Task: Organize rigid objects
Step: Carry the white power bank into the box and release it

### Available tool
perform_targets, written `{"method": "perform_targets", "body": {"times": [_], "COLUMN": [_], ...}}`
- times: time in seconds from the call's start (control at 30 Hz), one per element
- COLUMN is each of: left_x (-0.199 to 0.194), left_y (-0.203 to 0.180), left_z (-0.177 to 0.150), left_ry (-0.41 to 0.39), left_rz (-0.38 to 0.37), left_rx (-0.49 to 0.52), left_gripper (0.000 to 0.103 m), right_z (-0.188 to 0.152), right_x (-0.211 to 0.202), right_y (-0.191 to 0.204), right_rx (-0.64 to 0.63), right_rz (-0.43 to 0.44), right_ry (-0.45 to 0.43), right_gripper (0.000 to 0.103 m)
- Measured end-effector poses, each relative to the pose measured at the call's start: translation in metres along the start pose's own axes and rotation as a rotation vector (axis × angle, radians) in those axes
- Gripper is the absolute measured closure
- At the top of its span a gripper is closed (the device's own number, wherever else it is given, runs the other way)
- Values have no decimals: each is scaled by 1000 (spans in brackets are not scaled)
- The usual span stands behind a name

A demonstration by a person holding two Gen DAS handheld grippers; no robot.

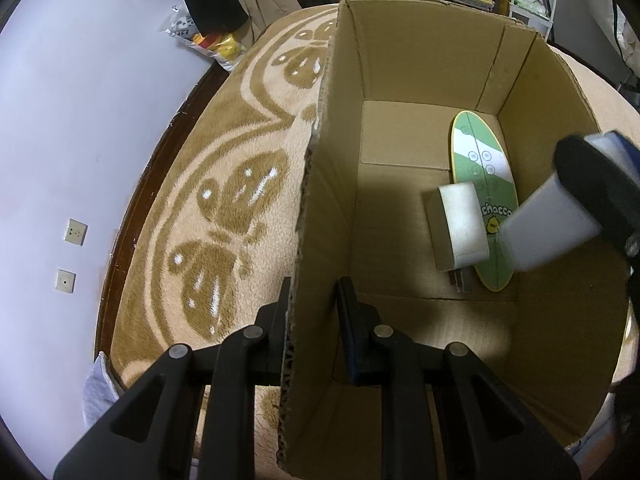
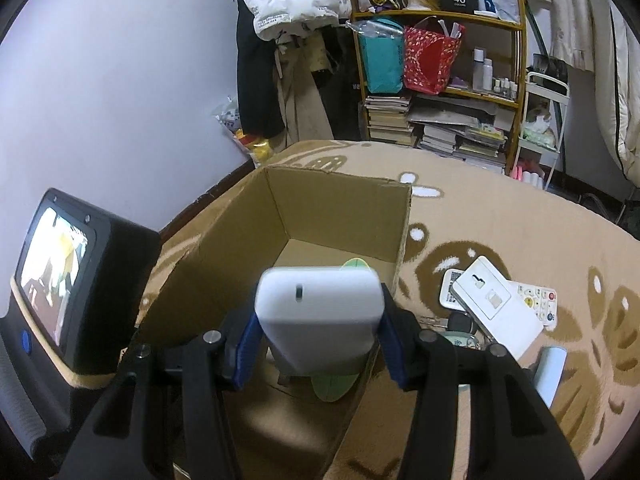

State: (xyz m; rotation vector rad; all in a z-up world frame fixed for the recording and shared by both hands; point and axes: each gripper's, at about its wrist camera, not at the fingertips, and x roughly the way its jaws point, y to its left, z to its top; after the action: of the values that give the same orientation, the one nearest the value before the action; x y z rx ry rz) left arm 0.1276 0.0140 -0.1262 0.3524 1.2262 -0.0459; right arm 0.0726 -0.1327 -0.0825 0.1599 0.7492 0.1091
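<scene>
Nearest the lens, right wrist view: right gripper (image 2: pixel 318 344), jaws clenched on a white slab-shaped device (image 2: pixel 318 304), blue pads against both long edges, free end aimed at 12 o'clock over the open cardboard box (image 2: pixel 340 204). Same device seen from the left wrist, entering the box from 3 o'clock (image 1: pixel 560 224), hanging clear of the floor of the box.

Already inside: small white-topped box (image 1: pixel 460 224), touching the green oval board (image 1: pixel 484 184) at its 3 o'clock side.

Left gripper (image 1: pixel 312 320): jaws clamped on the near box wall, one finger outside, one inside.

Risks, judged:
- Release from this height: device lands on the small box or board edge, tips, bounces.
- Grip near one end only: could pivot between the pads.
- Wall is thin card: buckles or slips from the left jaws, box shifts.

Outside, at 3 o'clock of the box on the patterned blanket (image 2: pixel 500 216): pile of remotes (image 2: pixel 500 304), unsorted.
</scene>
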Motion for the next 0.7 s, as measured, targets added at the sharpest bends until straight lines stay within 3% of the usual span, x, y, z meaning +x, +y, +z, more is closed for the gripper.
{"method": "perform_targets", "body": {"times": [0.13, 0.4, 0.57, 0.7], "left_x": [-2, -4, -3, -2], "left_y": [-3, -4, -4, -3], "left_z": [0, 2, 4, 8], "left_ry": [-4, -12, -5, -1], "left_rz": [11, 19, 15, 17], "left_rx": [15, 18, 15, 15], "left_gripper": [84, 84, 84, 84], "right_z": [10, 32, 43, 47], "right_x": [-10, -29, -30, -26], "right_y": [-4, -30, -48, -67], "right_rx": [14, 15, -21, -13], "right_rz": [-7, -39, -76, -89], "right_ry": [-34, -83, -82, -81], "right_gripper": [46, 12, 1, 0]}}
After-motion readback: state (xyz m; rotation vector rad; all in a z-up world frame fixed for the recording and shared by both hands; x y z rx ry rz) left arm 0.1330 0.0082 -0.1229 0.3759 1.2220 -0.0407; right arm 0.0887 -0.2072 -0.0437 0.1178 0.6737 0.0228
